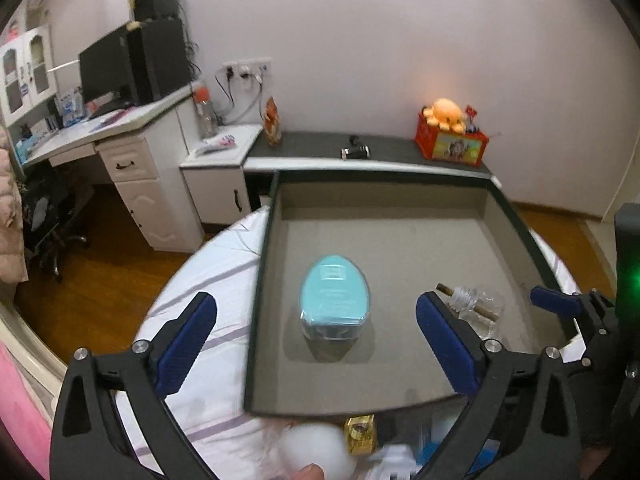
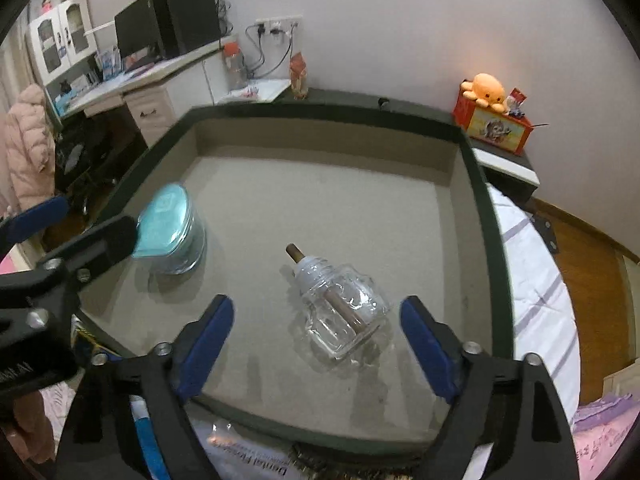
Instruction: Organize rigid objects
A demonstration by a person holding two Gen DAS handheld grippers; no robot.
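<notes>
Hovering wide open over the tray, the right gripper is straddling a clear glass bottle lying on its side; the left gripper, also agape and empty, is framing the upright teal container. More items are waiting outside the tray; the next pickup probably calls for withdrawing toward them.

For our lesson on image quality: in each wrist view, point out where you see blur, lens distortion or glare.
Left wrist view: the white round object at the bottom edge is blurred, the tray rim bows from fisheye distortion, and a green glow flares at the right edge. Right wrist view: the clear glass bottle shows small glints and the tray's straight walls curve.
</notes>
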